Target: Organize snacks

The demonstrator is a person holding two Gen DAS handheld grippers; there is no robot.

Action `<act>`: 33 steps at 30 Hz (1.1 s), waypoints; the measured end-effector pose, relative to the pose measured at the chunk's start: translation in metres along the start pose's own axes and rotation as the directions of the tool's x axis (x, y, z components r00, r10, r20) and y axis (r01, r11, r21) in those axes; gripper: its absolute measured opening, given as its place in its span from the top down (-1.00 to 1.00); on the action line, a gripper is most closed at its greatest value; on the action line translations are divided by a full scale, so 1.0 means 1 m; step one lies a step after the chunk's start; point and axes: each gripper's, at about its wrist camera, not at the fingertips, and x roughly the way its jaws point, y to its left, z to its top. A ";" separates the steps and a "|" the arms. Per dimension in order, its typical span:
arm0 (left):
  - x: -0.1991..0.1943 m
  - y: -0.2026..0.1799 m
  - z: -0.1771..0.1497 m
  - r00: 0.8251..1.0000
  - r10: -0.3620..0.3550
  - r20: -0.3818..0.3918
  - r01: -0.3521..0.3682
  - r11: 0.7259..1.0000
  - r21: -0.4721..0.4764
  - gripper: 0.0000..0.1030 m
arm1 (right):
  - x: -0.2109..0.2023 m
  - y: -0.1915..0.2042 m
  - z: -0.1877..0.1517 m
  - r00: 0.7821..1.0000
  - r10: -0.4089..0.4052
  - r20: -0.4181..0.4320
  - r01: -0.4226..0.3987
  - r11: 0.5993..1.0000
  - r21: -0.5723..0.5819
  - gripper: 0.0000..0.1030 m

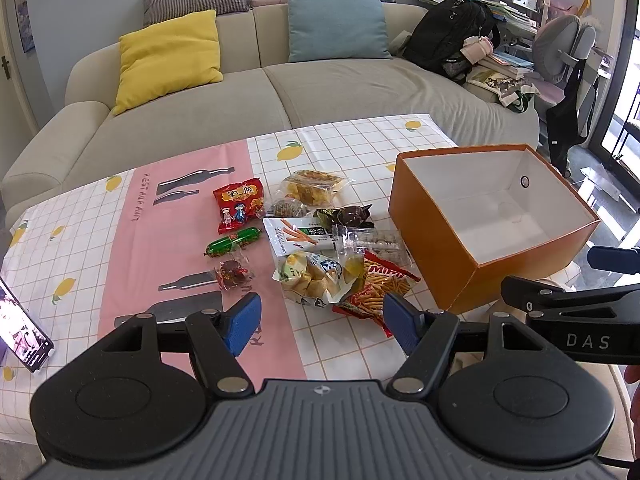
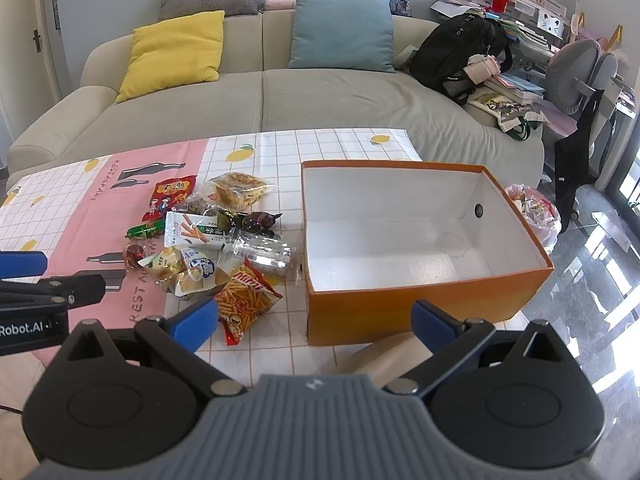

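Two hand-held grippers hover side by side above the near edge of a low bench, both angled down toward it. The left gripper (image 1: 322,322) has its blue pads spread wide with nothing between them. The right gripper (image 2: 316,320) is spread wide as well and holds nothing.

Just beyond the left gripper lies a loose pile of snacks on a tablecloth (image 1: 80,216) printed with lemons, a grid and a pink band. Nearest is an orange Mimi stick-snack bag (image 1: 378,286), touching a clear bag of pale pastries (image 1: 310,278). Behind those sit a white and green biscuit-stick packet (image 1: 298,236) and a clear tray of small pale sweets (image 1: 378,242). Farther back are a dark wrapped sweet (image 1: 350,216) and a clear bag of yellow cakes (image 1: 314,188). To the left of the pile lie a red snack bag (image 1: 238,204), a green sausage (image 1: 234,242) and a small red wrapped sweet (image 1: 232,274), each slightly apart.

To the right of the pile, straight ahead of the right gripper, stands an open orange box (image 2: 420,304) with a white inside, holding nothing.

A phone (image 1: 24,334) rests at the bench's left edge. Behind the bench is a beige sofa (image 1: 320,92) with a yellow cushion (image 1: 170,58), a blue cushion (image 1: 336,20) and a black backpack (image 1: 450,38).
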 end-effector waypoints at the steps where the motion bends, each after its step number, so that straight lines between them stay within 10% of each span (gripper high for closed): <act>1: 0.001 0.002 0.000 1.000 0.000 0.000 0.000 1.000 0.000 -0.60 | 0.001 0.001 -0.001 1.000 0.000 -0.001 0.000 1.000 0.001 -0.94; 33: 0.000 0.003 0.000 1.000 -0.004 -0.001 0.004 1.000 -0.003 -0.60 | 0.001 -0.001 -0.001 1.000 0.002 -0.004 -0.002 1.000 0.004 -0.94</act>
